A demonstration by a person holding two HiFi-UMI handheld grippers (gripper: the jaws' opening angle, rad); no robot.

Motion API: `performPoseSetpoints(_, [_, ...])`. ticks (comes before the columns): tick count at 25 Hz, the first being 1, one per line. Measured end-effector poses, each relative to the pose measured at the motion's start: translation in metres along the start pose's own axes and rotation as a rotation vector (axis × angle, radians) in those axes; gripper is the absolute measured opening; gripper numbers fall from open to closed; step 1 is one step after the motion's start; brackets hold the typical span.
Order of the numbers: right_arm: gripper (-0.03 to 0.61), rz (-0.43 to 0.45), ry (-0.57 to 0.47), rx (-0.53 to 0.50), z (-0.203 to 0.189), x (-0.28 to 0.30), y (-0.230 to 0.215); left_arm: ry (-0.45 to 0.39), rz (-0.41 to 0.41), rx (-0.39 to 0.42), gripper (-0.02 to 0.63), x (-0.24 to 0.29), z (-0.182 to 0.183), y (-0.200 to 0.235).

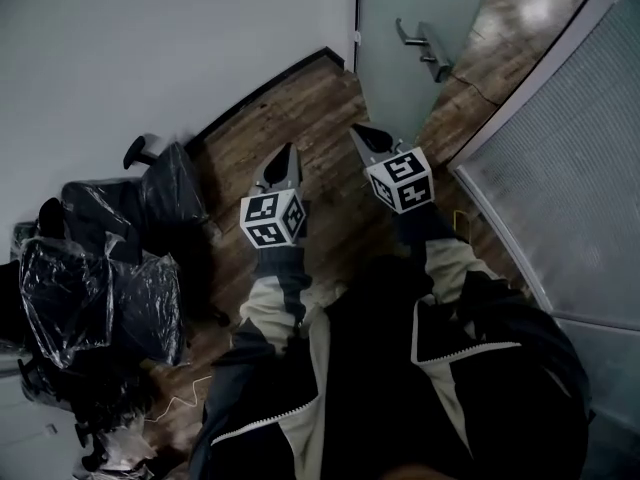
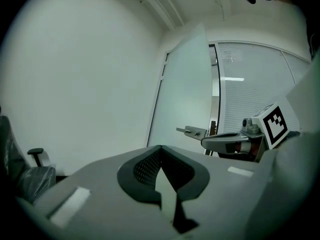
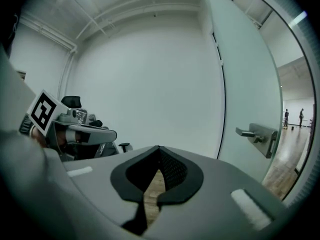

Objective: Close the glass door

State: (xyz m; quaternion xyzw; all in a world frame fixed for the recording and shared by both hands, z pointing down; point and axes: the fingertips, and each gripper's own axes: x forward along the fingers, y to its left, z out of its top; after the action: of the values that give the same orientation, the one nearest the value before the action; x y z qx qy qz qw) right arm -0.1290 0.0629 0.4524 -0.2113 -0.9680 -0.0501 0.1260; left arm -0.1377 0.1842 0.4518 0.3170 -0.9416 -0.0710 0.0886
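The frosted glass door (image 1: pixel 400 68) stands ajar ahead of me, its metal lever handle (image 1: pixel 425 43) facing my side. My left gripper (image 1: pixel 288 150) and right gripper (image 1: pixel 358 130) are held side by side above the wood floor, both pointing toward the door and short of it. In the left gripper view the jaws of the left gripper (image 2: pixel 160 148) meet at the tips with nothing between them, and the door (image 2: pixel 187 99) and its handle (image 2: pixel 192 131) lie beyond. The right gripper (image 3: pixel 159 148) is shut and empty too, with the handle (image 3: pixel 255 134) off to its right.
Office chairs wrapped in plastic (image 1: pixel 110 278) crowd the left side by the white wall (image 1: pixel 150 48). A glass partition with blinds (image 1: pixel 570 168) runs along the right. Through the doorway a corridor floor (image 3: pixel 285 154) shows, with people far off.
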Motion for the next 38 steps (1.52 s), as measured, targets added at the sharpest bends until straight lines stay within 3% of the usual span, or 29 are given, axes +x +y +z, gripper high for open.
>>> performPoseSetpoints(5, [0.005,-0.013,0.005,0.019,0.01,0.048,-0.033,0.026,-0.018,-0.007,0.003,0.049,0.004,0.024])
performPoseSetpoints(16, [0.005,0.065,-0.002,0.04,0.043,0.205,-0.128,0.087,-0.008,0.028,0.003,0.204,0.032,0.08])
performPoseSetpoints(22, [0.005,0.03,0.004,0.054,0.053,0.248,-0.183,0.11,-0.078,0.055,0.003,0.282,0.047,0.079])
performPoseSetpoints(27, [0.005,-0.062,0.013,0.085,0.047,0.256,-0.222,0.142,-0.191,0.079,0.003,0.341,0.051,0.069])
performPoseSetpoints(32, [0.005,-0.283,0.036,0.141,0.039,0.236,-0.259,0.187,-0.454,0.123,0.003,0.391,0.049,0.032])
performPoseSetpoints(38, [0.005,-0.526,0.05,0.167,0.034,0.195,-0.266,0.198,-0.72,0.163,0.003,0.406,0.044,-0.004])
